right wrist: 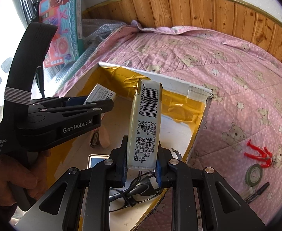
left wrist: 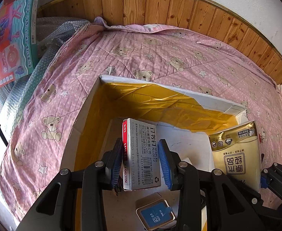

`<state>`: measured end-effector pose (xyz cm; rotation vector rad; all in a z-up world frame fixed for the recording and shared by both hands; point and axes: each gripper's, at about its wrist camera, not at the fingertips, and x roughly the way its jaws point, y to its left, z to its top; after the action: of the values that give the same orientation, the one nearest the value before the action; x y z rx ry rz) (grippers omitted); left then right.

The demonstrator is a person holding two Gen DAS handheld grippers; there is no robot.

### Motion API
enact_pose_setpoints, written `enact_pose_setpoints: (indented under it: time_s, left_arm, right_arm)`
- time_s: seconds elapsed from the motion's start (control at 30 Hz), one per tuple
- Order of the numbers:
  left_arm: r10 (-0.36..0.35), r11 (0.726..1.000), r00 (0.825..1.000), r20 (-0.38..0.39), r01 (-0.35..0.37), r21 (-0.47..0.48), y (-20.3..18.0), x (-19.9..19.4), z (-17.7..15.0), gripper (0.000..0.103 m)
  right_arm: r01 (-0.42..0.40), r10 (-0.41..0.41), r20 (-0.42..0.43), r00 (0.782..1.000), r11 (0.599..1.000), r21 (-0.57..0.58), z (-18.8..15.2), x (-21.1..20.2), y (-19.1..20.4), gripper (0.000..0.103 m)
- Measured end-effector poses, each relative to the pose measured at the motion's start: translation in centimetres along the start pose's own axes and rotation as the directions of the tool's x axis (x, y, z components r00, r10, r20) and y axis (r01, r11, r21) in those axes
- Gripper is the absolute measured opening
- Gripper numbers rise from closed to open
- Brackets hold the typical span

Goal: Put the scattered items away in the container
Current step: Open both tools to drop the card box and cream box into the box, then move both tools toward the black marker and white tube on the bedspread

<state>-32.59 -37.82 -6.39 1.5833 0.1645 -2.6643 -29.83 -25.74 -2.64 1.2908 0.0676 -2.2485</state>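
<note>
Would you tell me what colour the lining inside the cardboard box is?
Shiny golden yellow; the lining shows best in the left wrist view.

Your bed quilt (right wrist: 227, 80), pink with bears, carries the open cardboard box (right wrist: 196, 134) at centre; red clip (right wrist: 258, 154), tape roll (right wrist: 253, 174), black pen (right wrist: 258, 190) at 4 o'clock.

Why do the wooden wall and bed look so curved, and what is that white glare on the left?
Left wrist view: fisheye lens bends the wooden wall into an arc. Right wrist view: daylight at the far left edge washes out to white, while the tissue pack barcode stays sharp.
</note>
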Motion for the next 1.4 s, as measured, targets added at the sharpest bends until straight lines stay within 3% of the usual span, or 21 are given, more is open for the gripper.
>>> enact_pose_setpoints:
  time_s: [0.07, 0.2, 0.27, 0.5, 0.83, 1.03, 1.13, 1.4]
  left_arm:
    - [0.002, 1.000, 1.000, -0.002, -0.002, 0.001, 0.1, 0.2, 0.0, 0.038]
    - [-0.041, 0.999, 0.999, 0.004, 0.041, -0.009, 0.0, 0.7, 0.3, 0.040]
    - [-0.042, 0.999, 0.999, 0.006, 0.042, 0.000, -0.2, 0.7, 0.3, 0.048]
    - [-0.062, 0.998, 0.998, 0.024, 0.062, -0.021, -0.1, -0.8, -0.2, 0.050]
    - [-0.091, 0.996, 0.989, 0.116, 0.088, 0.030, -2.6, -7.1, -3.7, 0.050]
    - [-0.107, 0.992, 0.976, 0.191, 0.090, 0.092, -5.3, -11.0, -7.3, 0.050]
    - [-0.173, 0.981, 0.968, 0.181, 0.152, 0.124, -7.2, -12.0, -9.1, 0.050]
    - [-0.254, 0.948, 0.957, 0.142, 0.217, 0.232, -13.1, -13.1, -12.1, 0.050]
  right_arm:
    - [0.002, -0.002, -0.007, 1.000, 1.000, -0.009, 0.2, 0.5, -0.1, 0.024]
    - [0.036, -0.035, 0.017, 0.999, 0.999, -0.036, 0.3, 0.7, 0.1, 0.037]
    - [0.027, -0.026, 0.034, 0.999, 0.999, -0.018, 0.0, 0.2, -0.2, 0.037]
    - [-0.019, 0.009, 0.115, 0.993, 0.996, 0.092, -1.7, -3.0, -1.9, 0.037]
    - [-0.115, 0.066, 0.217, 0.974, 0.968, 0.223, -8.9, -8.1, -3.1, 0.037]
    - [-0.141, 0.077, 0.224, 0.972, 0.948, 0.287, -13.1, -9.4, -4.2, 0.037]
    - [-0.156, 0.088, 0.214, 0.973, 0.932, 0.327, -15.2, -9.6, -5.3, 0.035]
    - [-0.143, 0.050, 0.222, 0.974, 0.895, 0.422, -19.0, -10.9, -8.7, 0.031]
